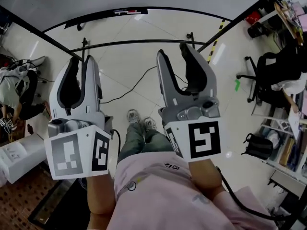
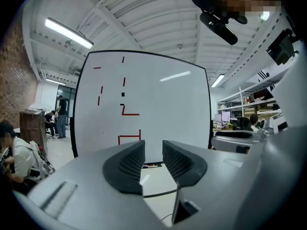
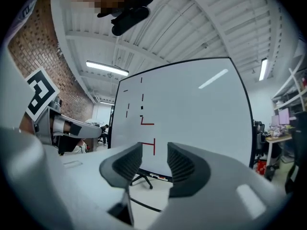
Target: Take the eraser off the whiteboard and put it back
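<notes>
To the left of the whiteboard (image 2: 158, 104) a brick wall (image 2: 19, 75) is seen, and a seated person (image 2: 14, 152) is placed well apart from the board on that side. The left gripper (image 2: 153, 152) is held facing the board's lower part, well short of it. Its jaws are parted and nothing is caught between them. On the board's face, left of its middle, the eraser (image 2: 122, 94) is stuck, seen only as a small black block just above a red L-shaped mark (image 2: 128, 112). Pens (image 2: 151, 165) are laid at the board's lower edge. The right gripper (image 3: 154, 155) is likewise aimed at the board from well apart, its jaws released and empty. To the right of the board, shelves (image 2: 249, 92) are set.
</notes>
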The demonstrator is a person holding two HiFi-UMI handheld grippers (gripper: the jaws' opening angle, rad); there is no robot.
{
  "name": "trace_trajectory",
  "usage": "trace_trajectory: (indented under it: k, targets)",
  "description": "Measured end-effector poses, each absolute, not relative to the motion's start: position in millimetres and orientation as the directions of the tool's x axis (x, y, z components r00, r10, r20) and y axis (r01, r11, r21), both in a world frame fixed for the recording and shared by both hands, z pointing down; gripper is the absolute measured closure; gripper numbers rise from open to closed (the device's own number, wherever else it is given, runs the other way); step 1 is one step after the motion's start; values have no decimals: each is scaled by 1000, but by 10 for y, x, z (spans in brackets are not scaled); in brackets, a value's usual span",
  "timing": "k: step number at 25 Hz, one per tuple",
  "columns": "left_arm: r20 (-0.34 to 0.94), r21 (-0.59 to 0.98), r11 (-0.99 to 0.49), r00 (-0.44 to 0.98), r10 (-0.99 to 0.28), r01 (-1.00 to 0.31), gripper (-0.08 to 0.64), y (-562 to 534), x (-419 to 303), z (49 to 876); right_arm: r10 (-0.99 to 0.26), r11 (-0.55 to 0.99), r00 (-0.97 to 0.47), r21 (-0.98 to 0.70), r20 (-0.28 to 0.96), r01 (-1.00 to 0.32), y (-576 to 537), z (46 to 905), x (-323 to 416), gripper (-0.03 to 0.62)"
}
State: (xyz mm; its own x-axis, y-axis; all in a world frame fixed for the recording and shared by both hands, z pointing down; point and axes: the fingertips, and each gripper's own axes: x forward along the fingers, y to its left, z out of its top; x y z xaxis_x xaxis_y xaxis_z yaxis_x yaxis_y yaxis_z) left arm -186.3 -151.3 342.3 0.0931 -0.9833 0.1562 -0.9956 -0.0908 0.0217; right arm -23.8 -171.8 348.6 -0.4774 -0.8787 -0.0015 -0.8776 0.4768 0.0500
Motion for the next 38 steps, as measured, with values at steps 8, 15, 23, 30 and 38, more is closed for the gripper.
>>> trace_trajectory:
  k: [8, 15, 23, 30, 38]
  targets:
    - [241, 68, -139, 151, -959, -988, 440, -2996, -2300, 3815, -900, 435, -431, 51, 63, -899, -3144, 3749, -653, 437]
    - [447, 92, -143, 169, -878, -985, 440, -4071, -2235, 4883, -859, 443, -436, -40, 267, -896, -4204, 4880, -792, 437]
    - [658, 218, -137, 249, -710, -966, 405, -4923, -2109, 6369, -715, 443, -441, -138, 543, -886, -4974, 6431, -1054, 437]
    - [705, 283, -163, 320, -633, -945, 393, -5055, -2115, 6692, -658, 458, -463, -173, 593, -872, -5113, 6668, -1239, 439]
    - [667, 306, -194, 355, -654, -932, 439, -5050, -2117, 6626, -681, 435, -473, -212, 559, -875, -5122, 6574, -1212, 469]
